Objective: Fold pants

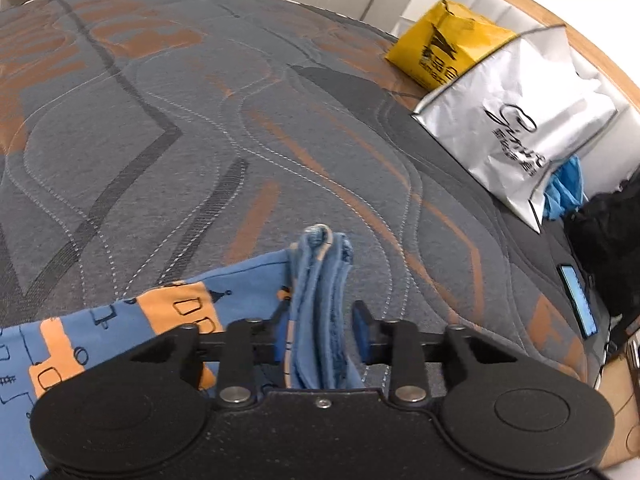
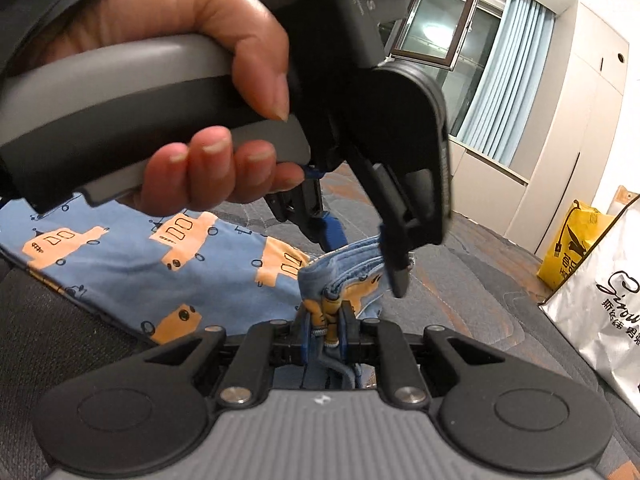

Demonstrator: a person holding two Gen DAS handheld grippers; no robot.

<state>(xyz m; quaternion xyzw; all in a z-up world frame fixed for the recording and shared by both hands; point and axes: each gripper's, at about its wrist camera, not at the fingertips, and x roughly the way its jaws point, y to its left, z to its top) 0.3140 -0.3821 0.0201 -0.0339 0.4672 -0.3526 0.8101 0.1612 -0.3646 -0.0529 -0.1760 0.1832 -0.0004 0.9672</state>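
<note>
The pants [image 1: 100,340], blue with orange vehicle prints, lie on a grey and orange quilted mattress [image 1: 200,140]. My left gripper [image 1: 320,328] is shut on a bunched stack of their edges that stands up between its pads. In the right wrist view, a person's hand [image 2: 200,60] holds that left gripper [image 2: 364,264] just ahead, angled down onto the same bunched edge. My right gripper [image 2: 326,330] is shut on a fold of the pants [image 2: 140,256] right beside it. The two grips sit close together on one end of the garment.
A yellow bag [image 1: 440,48] and a silver bag [image 1: 520,128] stand at the mattress's far right by a wooden headboard. A phone [image 1: 578,300] and a black item [image 1: 608,240] lie at the right edge. A window [image 2: 440,32] with curtains is beyond.
</note>
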